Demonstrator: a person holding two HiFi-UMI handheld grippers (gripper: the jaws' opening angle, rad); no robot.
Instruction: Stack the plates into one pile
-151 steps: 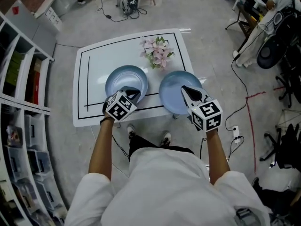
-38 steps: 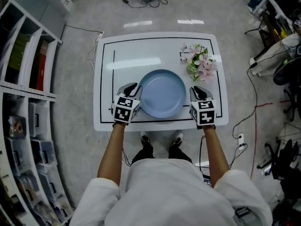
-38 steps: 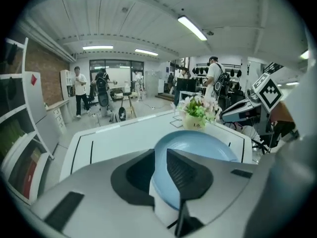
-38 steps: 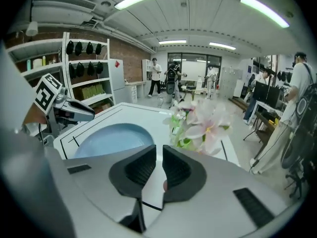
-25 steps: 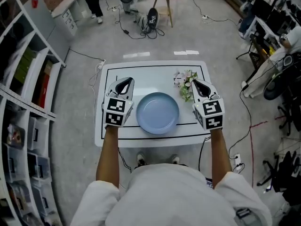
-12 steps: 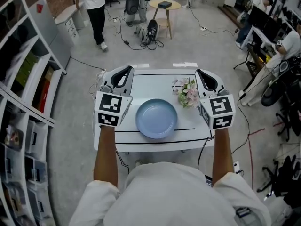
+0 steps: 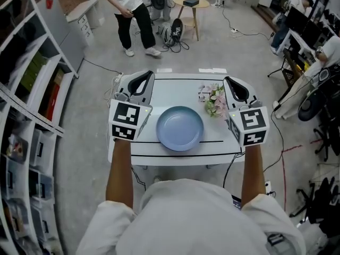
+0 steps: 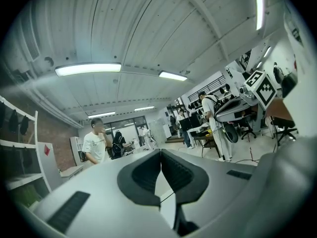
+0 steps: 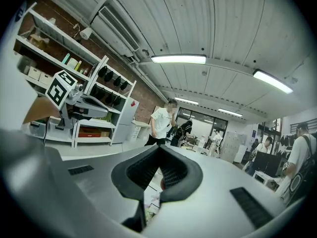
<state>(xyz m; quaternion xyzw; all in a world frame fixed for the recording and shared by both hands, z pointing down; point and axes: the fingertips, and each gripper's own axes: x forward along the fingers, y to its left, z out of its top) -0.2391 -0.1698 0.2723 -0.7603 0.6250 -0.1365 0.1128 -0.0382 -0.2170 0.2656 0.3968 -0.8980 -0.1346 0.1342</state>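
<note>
A light blue plate pile (image 7: 179, 128) rests in the middle of the white table (image 7: 175, 86); from above it reads as a single round disc. My left gripper (image 7: 147, 74) is held up at the plate's left, well clear of it, jaws shut and empty. At the plate's right my right gripper (image 7: 227, 80) is raised the same way, also shut with nothing in it. In the left gripper view the left gripper (image 8: 161, 155) points out at the room and ceiling with its pads together. The right gripper (image 9: 159, 150) in its own view shows the same.
A bunch of pink flowers (image 7: 215, 101) lies on the table's right side near the right gripper. A person (image 7: 132, 15) walks behind the table, by a round side table (image 7: 191, 3). Shelving (image 7: 26, 89) runs along the left; cables cross the floor.
Both grippers have lifted up from beside the plate and tilted upward, still shut. The plate stays put. A person has walked into view beyond the table.
</note>
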